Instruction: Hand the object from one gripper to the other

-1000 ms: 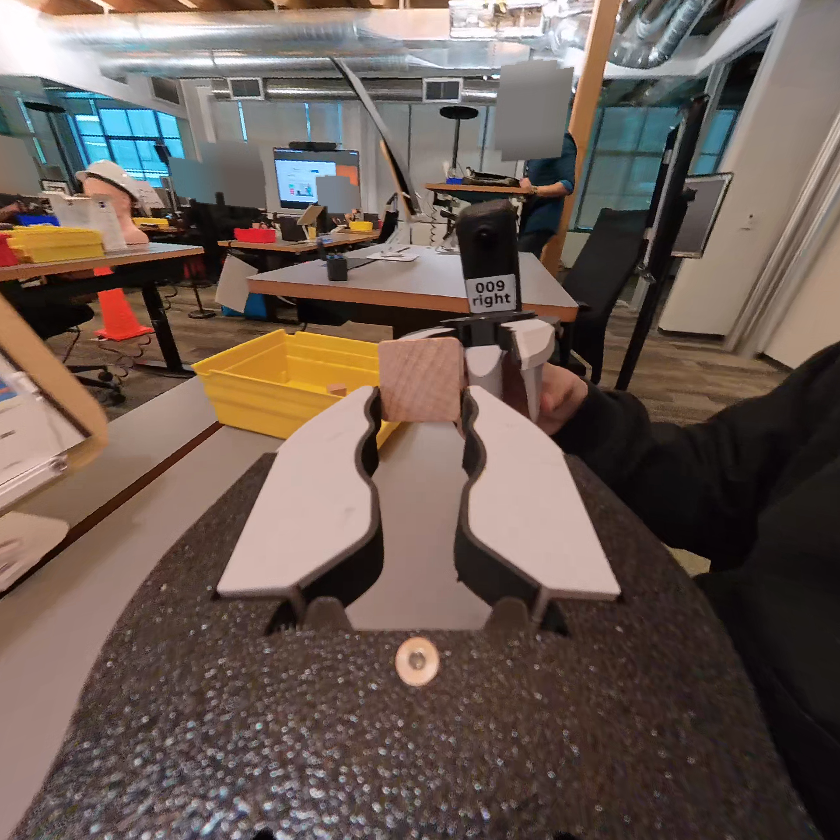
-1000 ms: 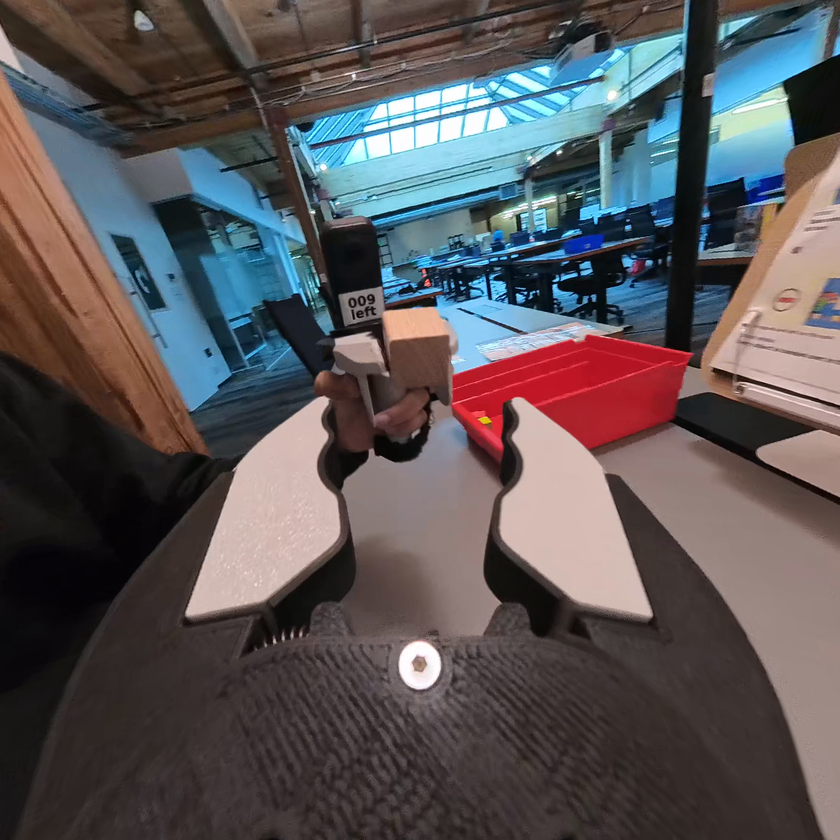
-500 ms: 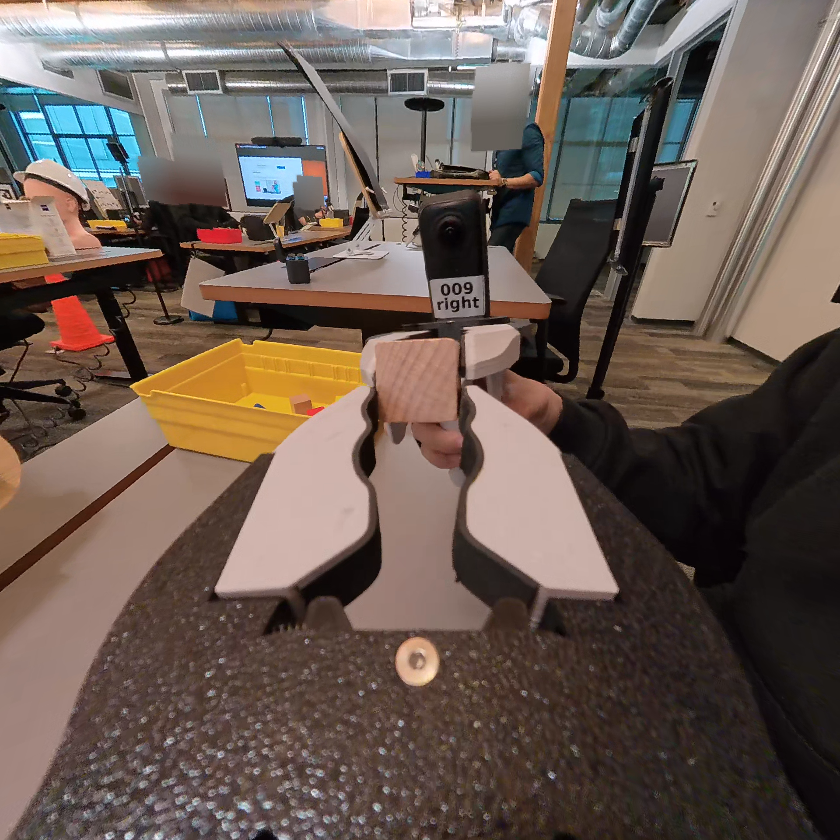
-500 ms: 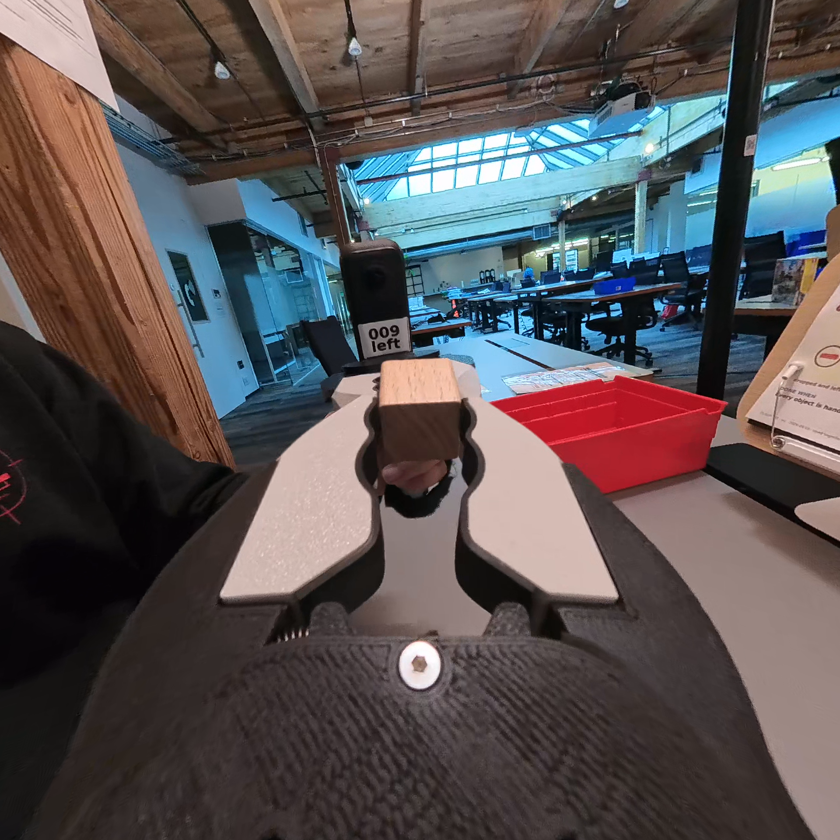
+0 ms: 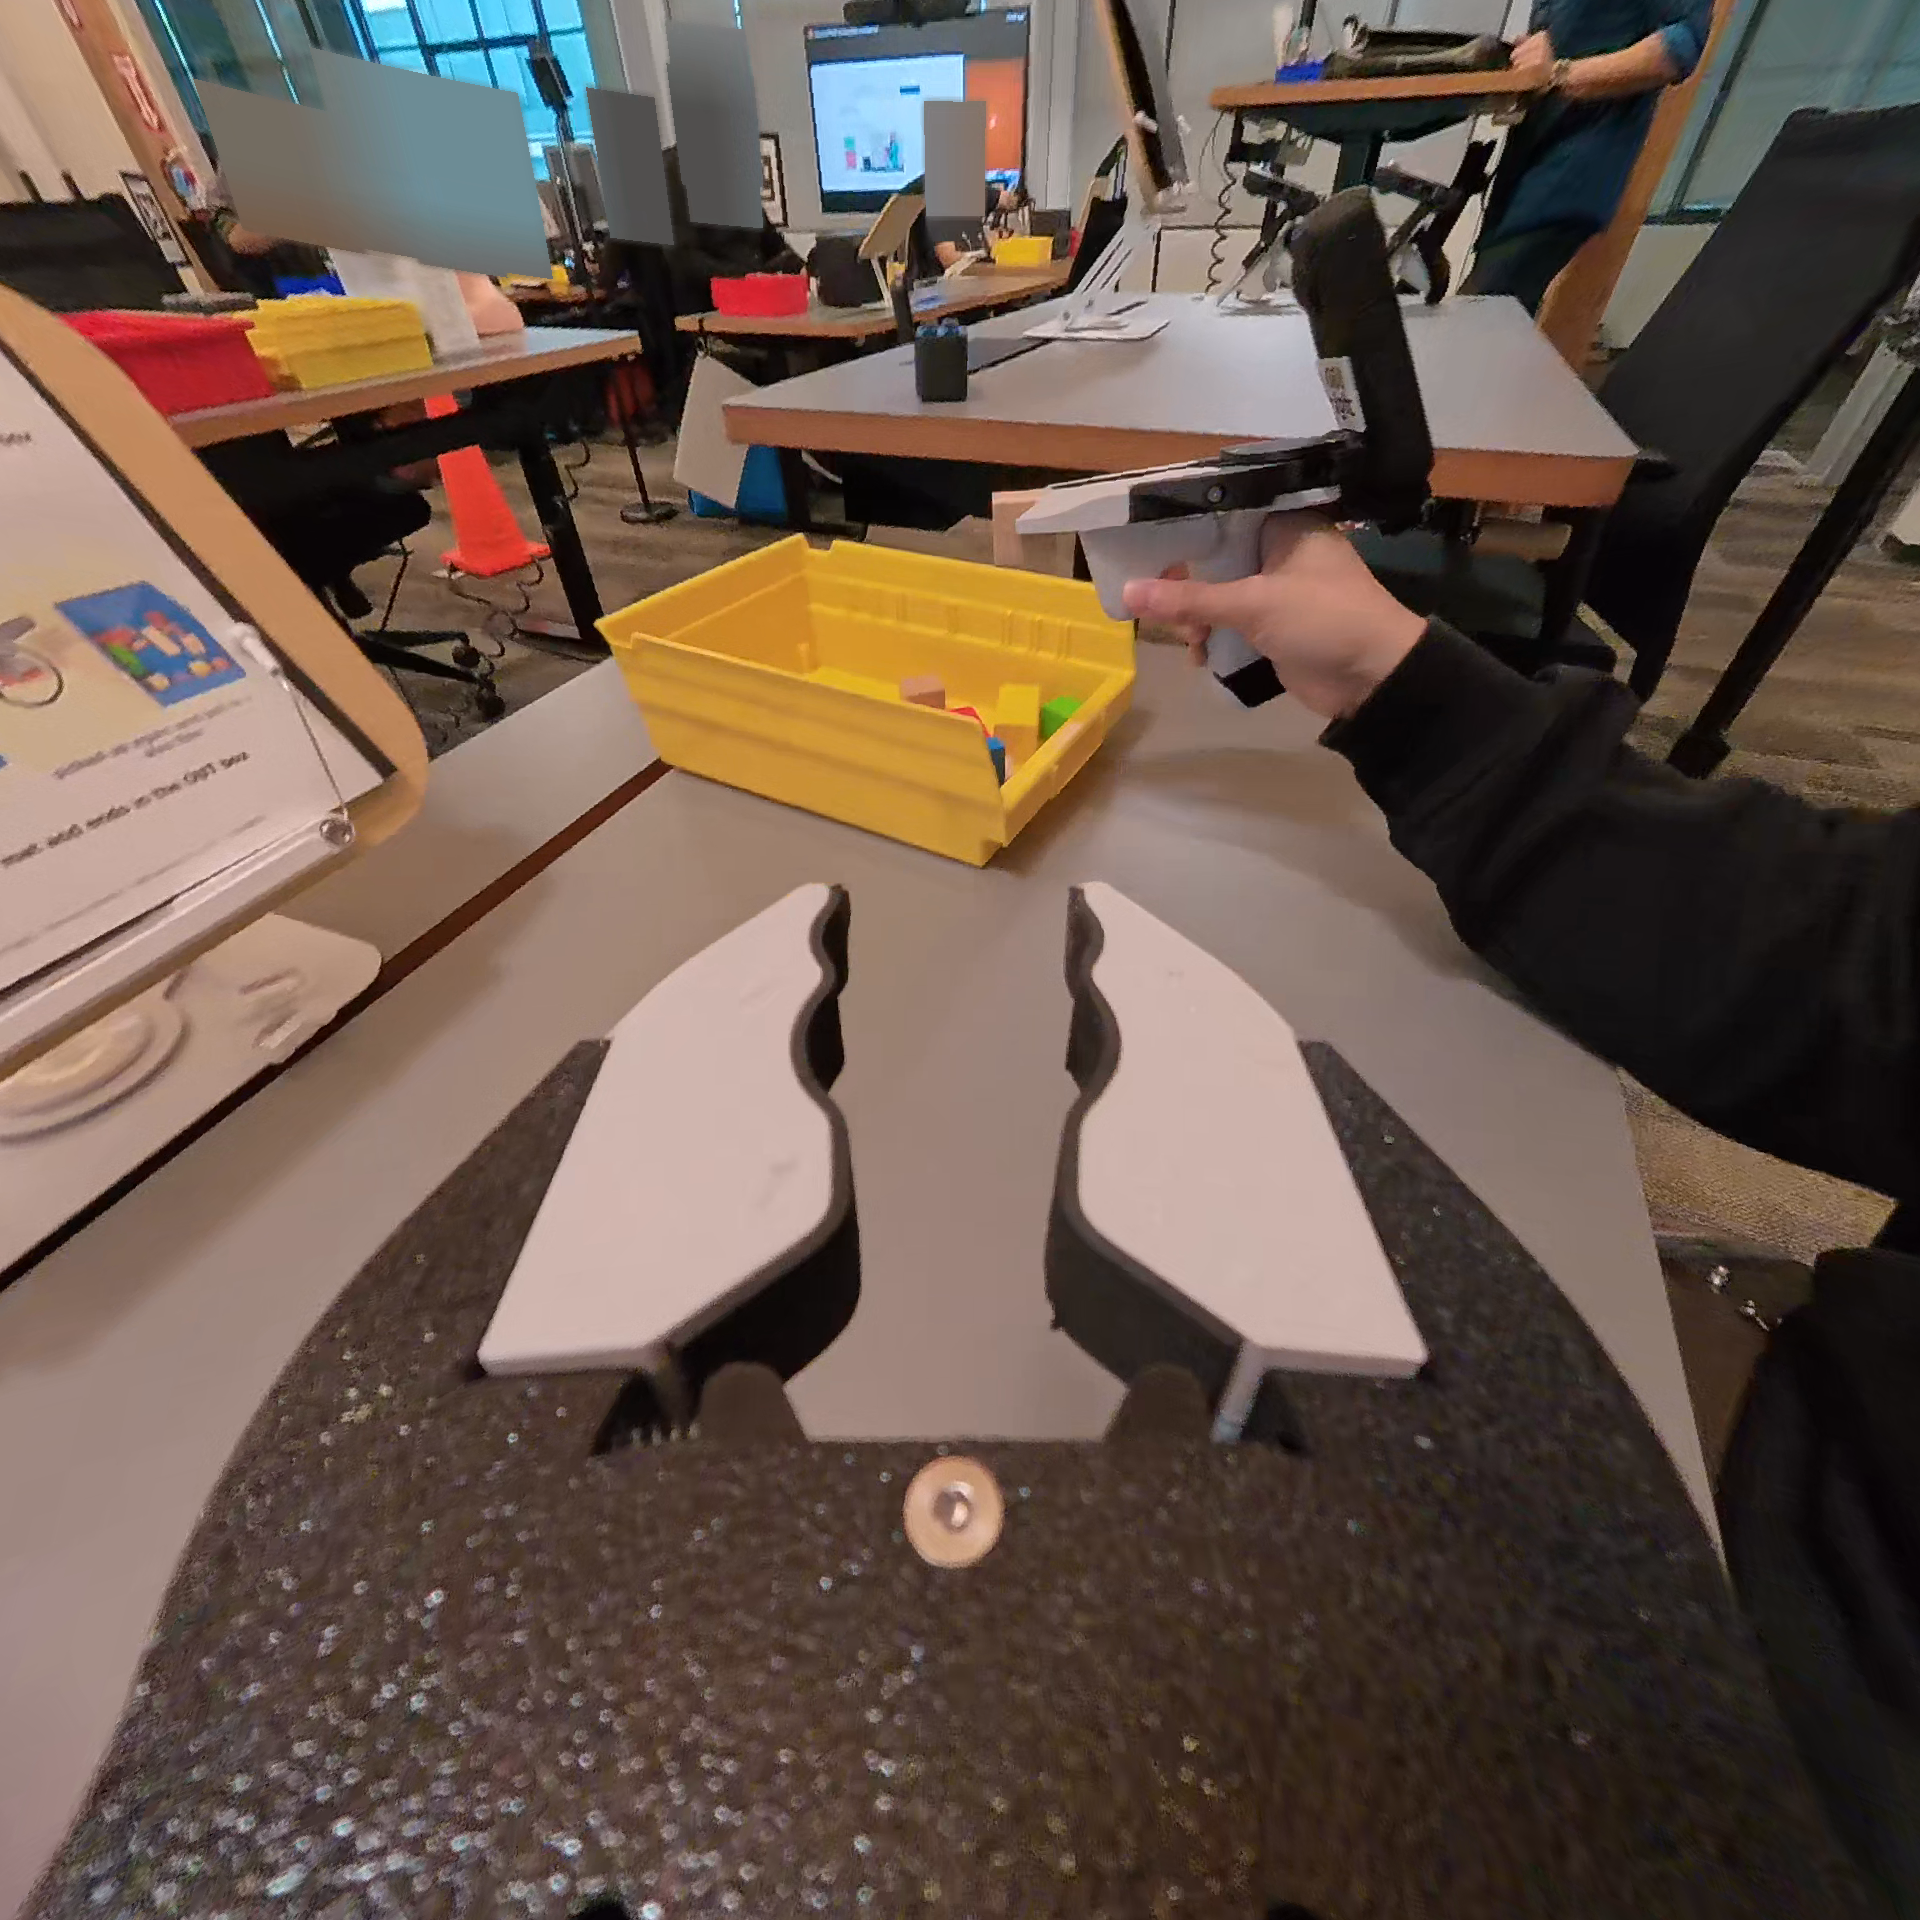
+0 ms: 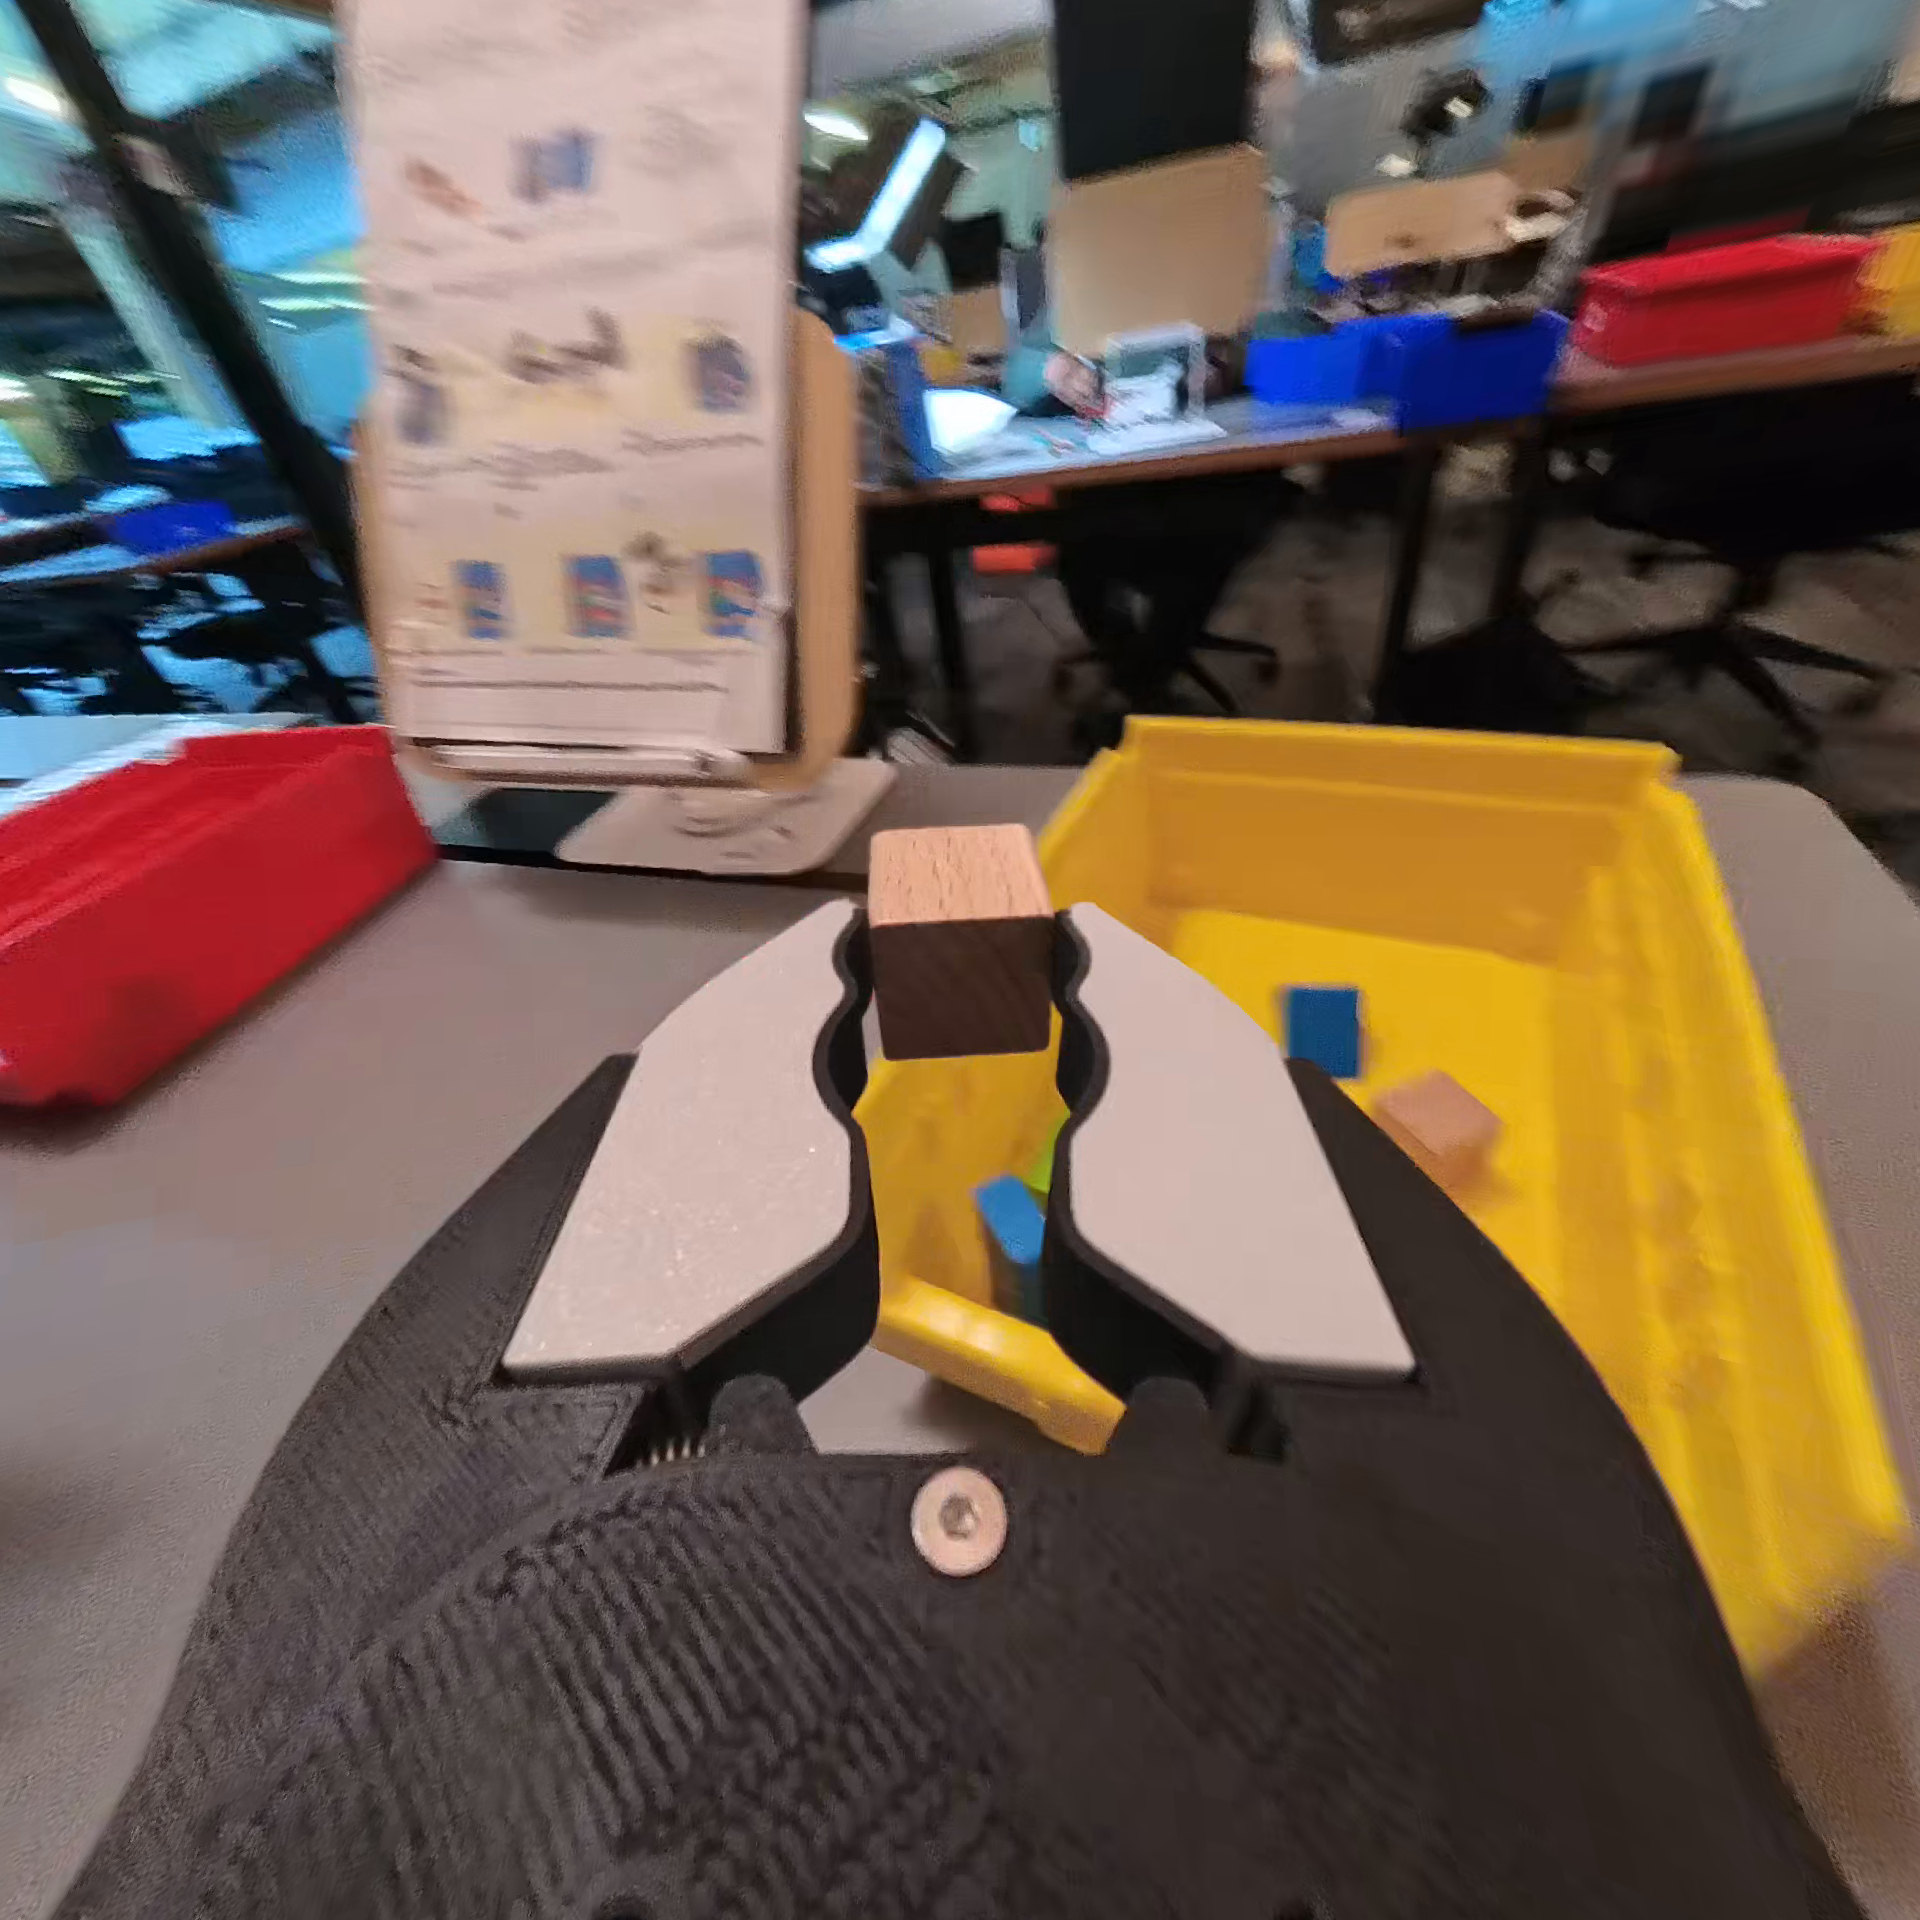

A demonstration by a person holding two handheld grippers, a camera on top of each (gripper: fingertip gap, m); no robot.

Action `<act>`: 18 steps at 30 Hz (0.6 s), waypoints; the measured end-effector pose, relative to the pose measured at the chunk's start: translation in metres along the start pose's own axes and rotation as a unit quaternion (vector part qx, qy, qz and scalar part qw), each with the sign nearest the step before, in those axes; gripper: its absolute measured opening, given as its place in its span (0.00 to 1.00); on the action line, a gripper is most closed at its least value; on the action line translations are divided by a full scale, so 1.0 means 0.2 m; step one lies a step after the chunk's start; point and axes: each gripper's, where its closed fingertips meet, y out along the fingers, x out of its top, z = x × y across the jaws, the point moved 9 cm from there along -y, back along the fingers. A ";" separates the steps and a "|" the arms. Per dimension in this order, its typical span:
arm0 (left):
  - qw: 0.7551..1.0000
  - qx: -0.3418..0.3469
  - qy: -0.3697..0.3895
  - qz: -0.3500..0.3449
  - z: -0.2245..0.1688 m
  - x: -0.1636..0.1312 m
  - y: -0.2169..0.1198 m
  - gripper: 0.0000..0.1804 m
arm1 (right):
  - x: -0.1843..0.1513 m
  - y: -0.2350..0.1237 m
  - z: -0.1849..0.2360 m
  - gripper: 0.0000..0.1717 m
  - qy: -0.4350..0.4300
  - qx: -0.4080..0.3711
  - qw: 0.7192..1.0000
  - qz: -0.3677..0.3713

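Note:
My right gripper (image 6: 958,935) is shut on a plain wooden cube (image 6: 956,940), held at the fingertips above the near left corner of a yellow bin (image 6: 1621,1039). In the left wrist view that gripper (image 5: 1049,514) is held by a hand over the yellow bin (image 5: 831,717), and an edge of the cube (image 5: 1013,530) shows at its tip. My left gripper (image 5: 951,925) is open and empty, low over the grey table (image 5: 1195,862), short of the bin.
The yellow bin holds several coloured blocks (image 5: 1013,712). A red bin (image 6: 177,894) sits on the table to the left in the right wrist view. A stand with an instruction sheet (image 6: 582,416) is behind; it also shows in the left wrist view (image 5: 156,707). About 30 cm separates my left fingertips from my right.
Both grippers gripped the cube half a second ago. My left gripper has opened, let it go and drawn back. My right gripper has carried the cube away over the yellow bin.

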 end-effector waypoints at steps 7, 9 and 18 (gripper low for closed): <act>0.999 0.007 -0.029 -0.011 0.06 -0.08 -0.07 0.21 | -0.17 0.23 -0.25 0.19 0.004 -0.063 0.986 0.153; 0.999 0.017 -0.040 -0.004 0.09 -0.09 -0.09 0.21 | -0.19 0.31 -0.27 0.20 0.007 -0.062 0.980 0.190; 0.974 0.221 -0.043 0.016 0.30 -0.06 -0.49 0.20 | -0.23 0.41 -0.28 0.29 0.013 -0.078 0.974 0.212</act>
